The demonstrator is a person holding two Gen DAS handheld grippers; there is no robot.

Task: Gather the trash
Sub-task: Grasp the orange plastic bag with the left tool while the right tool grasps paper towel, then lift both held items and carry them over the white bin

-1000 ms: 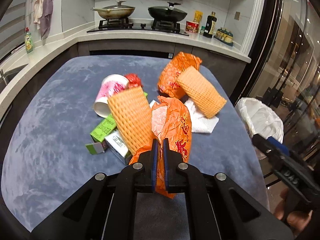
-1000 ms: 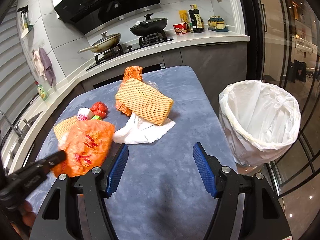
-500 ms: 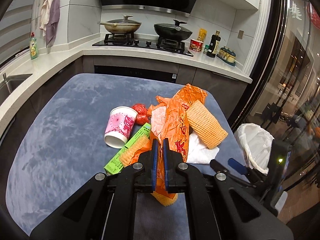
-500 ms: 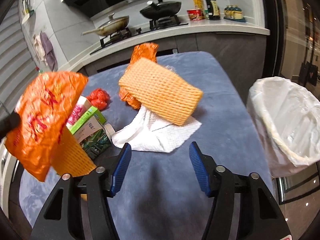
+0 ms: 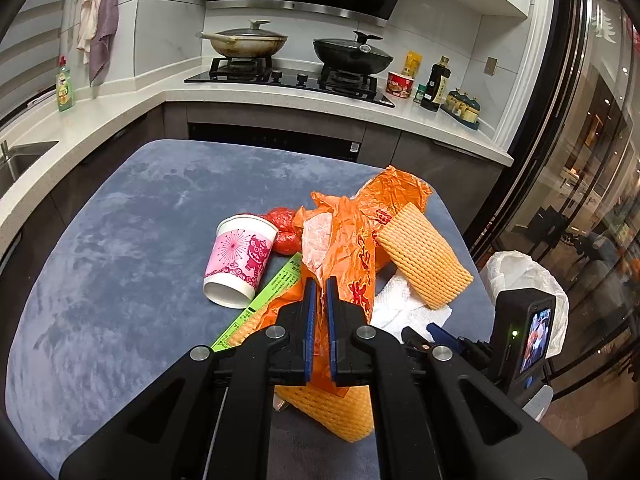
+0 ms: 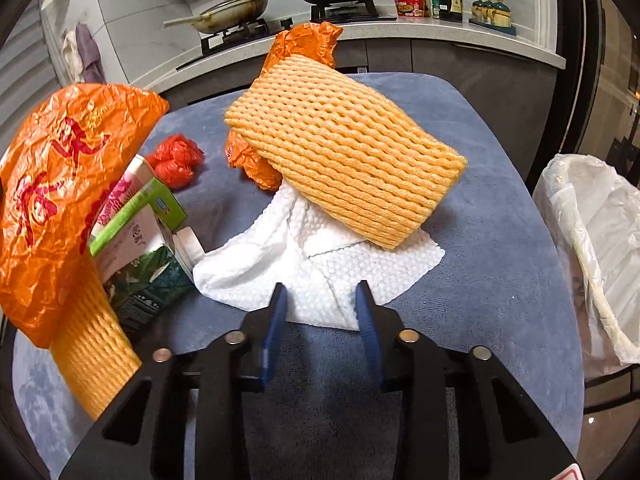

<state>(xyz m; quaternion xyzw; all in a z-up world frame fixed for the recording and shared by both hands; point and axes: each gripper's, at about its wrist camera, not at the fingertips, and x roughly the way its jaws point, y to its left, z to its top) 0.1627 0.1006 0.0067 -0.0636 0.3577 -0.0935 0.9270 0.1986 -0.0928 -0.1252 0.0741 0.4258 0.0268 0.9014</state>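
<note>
Left tool (image 5: 319,292) pinches orange wrapper (image 5: 352,248); right tool (image 6: 322,300) closing around paper towel (image 6: 320,272).

Since a second ago the left gripper (image 5: 319,292) lifts the orange bag (image 5: 352,248) and foam net off the table, while the right gripper (image 6: 322,300) descends over the paper towel (image 6: 320,276), jaws closing, apparently not yet pinching.

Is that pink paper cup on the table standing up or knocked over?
Knocked over. The pink paper cup lies on its side on the blue-grey table, its open mouth facing the left wrist camera.
</note>
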